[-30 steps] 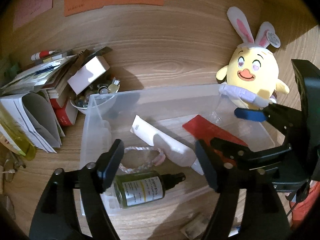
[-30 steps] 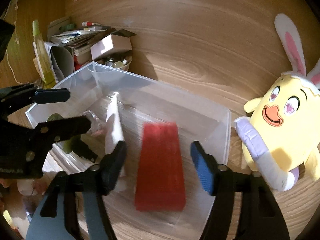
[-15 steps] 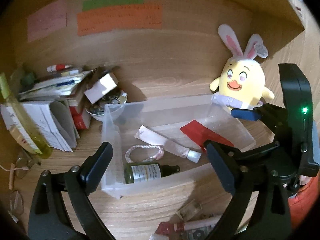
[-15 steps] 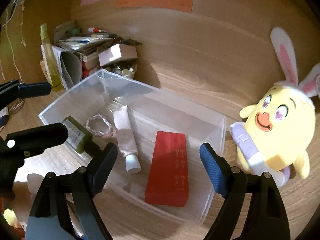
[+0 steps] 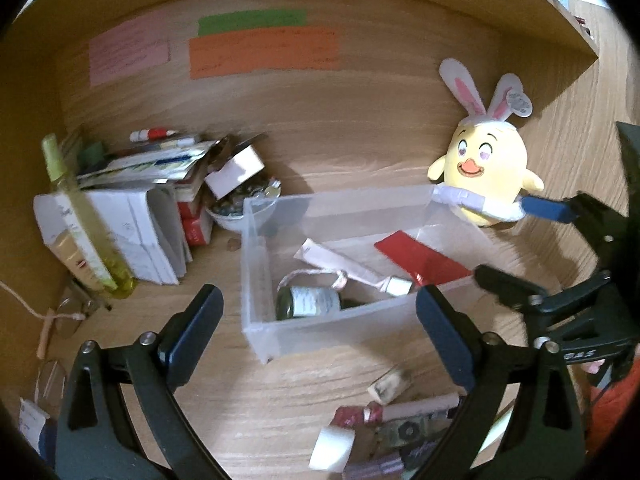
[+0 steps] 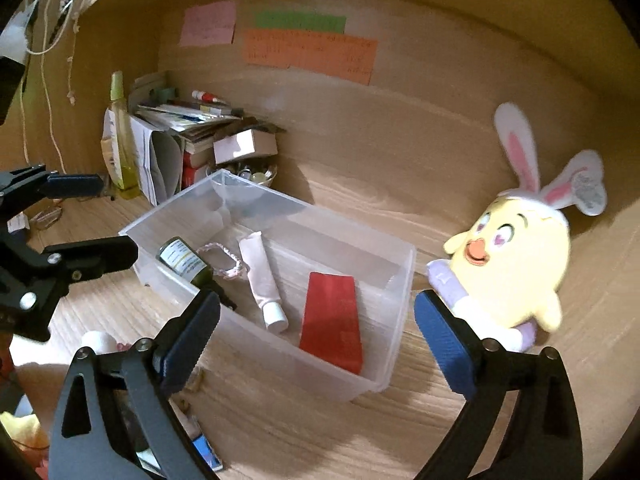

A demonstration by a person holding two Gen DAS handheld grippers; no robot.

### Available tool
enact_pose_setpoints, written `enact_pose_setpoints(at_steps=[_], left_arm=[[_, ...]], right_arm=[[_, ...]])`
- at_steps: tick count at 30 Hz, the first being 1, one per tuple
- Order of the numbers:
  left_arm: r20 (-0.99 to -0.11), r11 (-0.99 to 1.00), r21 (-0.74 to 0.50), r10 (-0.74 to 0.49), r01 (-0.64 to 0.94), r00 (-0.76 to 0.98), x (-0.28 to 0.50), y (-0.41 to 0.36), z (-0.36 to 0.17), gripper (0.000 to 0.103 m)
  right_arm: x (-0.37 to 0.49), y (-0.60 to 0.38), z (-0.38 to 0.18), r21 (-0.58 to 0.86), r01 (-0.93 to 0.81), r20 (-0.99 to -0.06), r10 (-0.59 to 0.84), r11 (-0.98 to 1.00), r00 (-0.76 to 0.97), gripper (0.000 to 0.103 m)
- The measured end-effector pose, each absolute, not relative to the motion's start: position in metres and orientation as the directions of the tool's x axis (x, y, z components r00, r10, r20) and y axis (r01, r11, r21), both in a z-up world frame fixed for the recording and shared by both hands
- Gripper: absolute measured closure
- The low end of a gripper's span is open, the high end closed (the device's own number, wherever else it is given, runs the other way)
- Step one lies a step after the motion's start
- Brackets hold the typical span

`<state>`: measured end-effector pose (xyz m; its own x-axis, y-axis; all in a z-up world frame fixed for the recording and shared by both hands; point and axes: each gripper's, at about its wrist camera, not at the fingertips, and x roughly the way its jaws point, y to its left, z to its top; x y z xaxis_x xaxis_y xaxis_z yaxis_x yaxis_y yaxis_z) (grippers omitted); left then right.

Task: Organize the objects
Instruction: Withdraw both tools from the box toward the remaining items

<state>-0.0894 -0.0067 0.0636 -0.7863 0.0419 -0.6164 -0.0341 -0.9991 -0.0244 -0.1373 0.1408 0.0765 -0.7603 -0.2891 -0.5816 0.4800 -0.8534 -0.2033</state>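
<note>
Four things already lie in the clear bin (image 6: 400, 276), which stands mid-worktop: a green bottle (image 6: 185, 261) on its side at the left end, a pink cord loop (image 6: 226, 260) just beside it, a white tube (image 6: 262, 280) near the middle and a flat red box (image 6: 332, 316) towards the right end. That part of the tidying looks done.

Both grippers hang above the near edge of the worktop, short of the bin. The left gripper (image 5: 320, 336) has its jaws spread wide and holds nothing; the right gripper (image 6: 316, 332) is likewise wide apart and empty.

Plenty seems left. Loose bits lie on the worktop in front of the bin: a small cube (image 5: 389, 385), a white roll (image 5: 331, 449) and a mix of wrappers and a stick beside them, too blurred to name. A plush chick (image 6: 516, 264) sits at the bin's right end, touching or nearly so. A stack of papers (image 5: 136, 216) with a small bowl (image 5: 240, 210) fills the back left corner. Whether those belong in the bin I cannot say; the near clutter is the likelier next pick.
</note>
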Motion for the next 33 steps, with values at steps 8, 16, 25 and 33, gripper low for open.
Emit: enact_pose_setpoints(at_steps=[8, 16, 25, 33], left_arm=[[-0.653, -0.999, -0.047, 0.027, 0.006, -0.757, -0.068, -0.027, 0.048, 0.005], [-0.703, -0.998, -0.049, 0.001, 0.048, -0.711, -0.048, -0.042, 0.024, 0.005], [-0.756, -0.997, -0.058, 0.01, 0.052, -0.655, -0.036, -0.038, -0.008, 0.005], [-0.748, -0.998, -0.07, 0.053, -0.001, -0.661, -0.028, -0.026, -0.016, 0.014]], right_arm=[[-0.105, 0.148, 0.075, -0.205, 0.484, -0.561, -0.304, -0.851, -0.77, 0.0], [-0.084, 0.154, 0.06, -0.191, 0.494, -0.595, -0.3, -0.849, -0.746, 0.0], [-0.067, 0.162, 0.036, -0.074, 0.515, -0.657, -0.347, -0.854, -0.669, 0.0], [-0.056, 0.142, 0.023, 0.013, 0.596, -0.669, -0.45, -0.803, -0.592, 0.002]])
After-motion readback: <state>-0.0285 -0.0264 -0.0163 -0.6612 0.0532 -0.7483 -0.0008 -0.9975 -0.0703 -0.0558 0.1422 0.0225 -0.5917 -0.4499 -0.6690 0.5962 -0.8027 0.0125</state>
